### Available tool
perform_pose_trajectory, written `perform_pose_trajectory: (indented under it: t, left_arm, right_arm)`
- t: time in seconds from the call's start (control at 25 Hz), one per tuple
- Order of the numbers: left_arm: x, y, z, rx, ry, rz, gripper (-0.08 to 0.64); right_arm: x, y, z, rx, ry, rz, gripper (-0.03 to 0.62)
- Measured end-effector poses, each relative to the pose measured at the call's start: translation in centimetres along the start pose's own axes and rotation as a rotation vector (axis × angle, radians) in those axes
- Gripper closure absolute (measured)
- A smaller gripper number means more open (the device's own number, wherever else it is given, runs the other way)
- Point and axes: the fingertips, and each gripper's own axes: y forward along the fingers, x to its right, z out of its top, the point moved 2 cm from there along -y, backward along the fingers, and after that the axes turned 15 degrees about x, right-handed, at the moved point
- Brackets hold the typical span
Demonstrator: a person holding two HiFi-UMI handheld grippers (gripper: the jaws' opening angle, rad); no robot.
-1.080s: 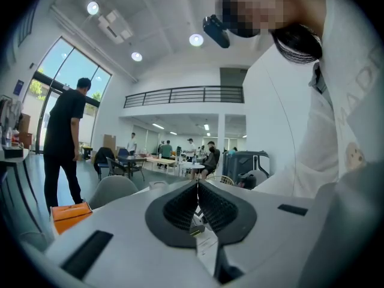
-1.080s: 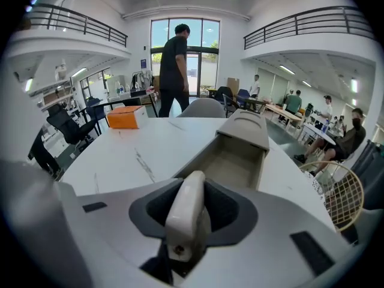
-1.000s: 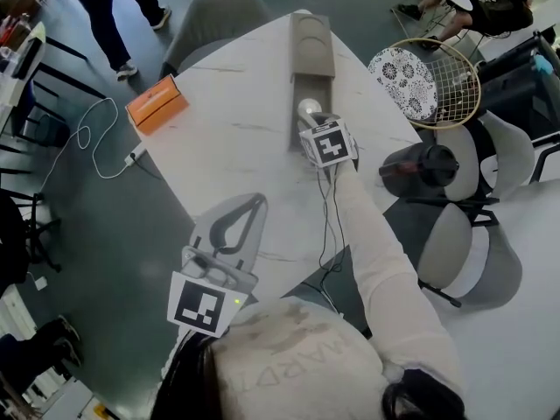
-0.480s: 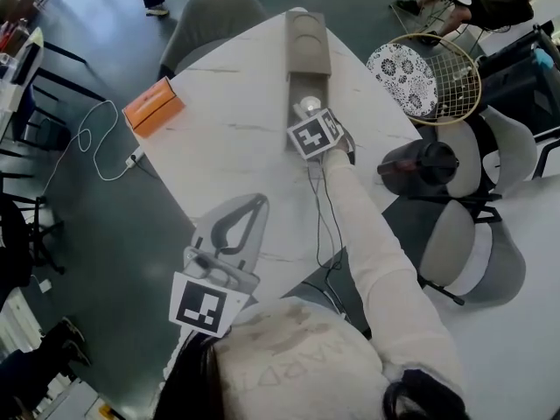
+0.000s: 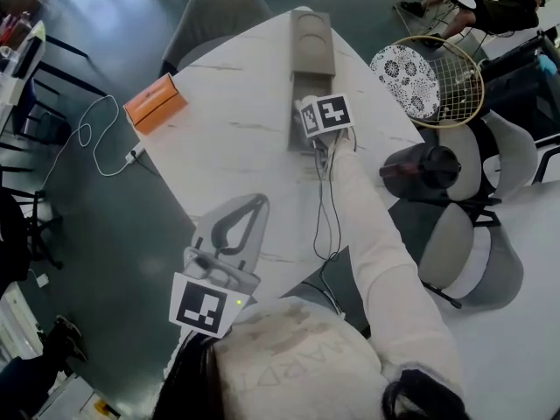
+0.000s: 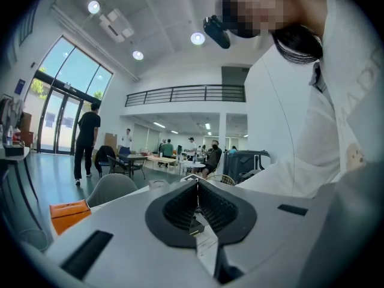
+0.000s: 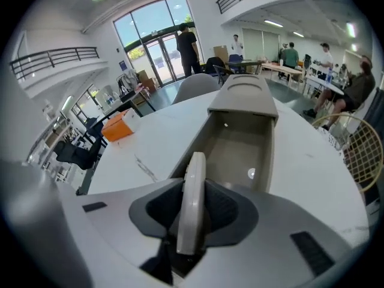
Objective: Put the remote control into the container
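The remote control [image 7: 194, 167] stood on its thin edge between the jaws of the right claw [image 7: 193, 197]. Its long axis ran straight out along the jaws, and its far end pointed at the open trough of the container [image 7: 282, 143]. The right gripper view showed that end level with the trough's near rim. Whether it touched the rim could not be told. The remote's rear end sank out of sight into the dark throat behind the pads.

The right claw was clamped on the remote, its ribbed pads pressed flat against both broad faces. In the head view its marker cube [image 5: 325, 114] sat over the near end of the container [image 5: 311, 38] and hid the remote and the jaws entirely. The container lay lengthwise on the white marbled worktop [image 5: 227, 129], its far half covered by a lid with a round recess.

The left claw [image 6: 197, 200] was closed, pad against pad, with nothing between. In the head view it [image 5: 254, 204] hung near the worktop's near edge, well apart from the container.

An orange box [image 5: 156, 103] lay at the worktop's left corner. The person's head and sleeve cut off the bottom of the head view.
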Motion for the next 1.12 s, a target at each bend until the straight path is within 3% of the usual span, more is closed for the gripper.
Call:
perform_pose_trajectory:
  t: [0.16,0.48,0.88,1.12]
  left_arm:
    - [-0.1,-0.1,-0.1,0.000,-0.004,0.003,0.546]
    - [0.0,0.1,0.1,0.009,-0.003,-0.005,0.546]
    - [0.2,0.1,0.2,0.012,-0.001,-0.017,0.546]
    - [0.2,0.1,0.2,0.013,-0.007,-0.019,0.546]
  right_arm:
    - [0.1,-0.4,-0.3,-0.018,0.046,0.032,0.479]
    - [-0.4,-0.9,-0.8,-0.061,-0.020,0.049,0.479]
    - [1.2,-2.0,-0.5,-0.006,0.172,0.006,0.483]
    - [1.8,-2.6,-0.8,-0.046,0.081,-0.025,0.483]
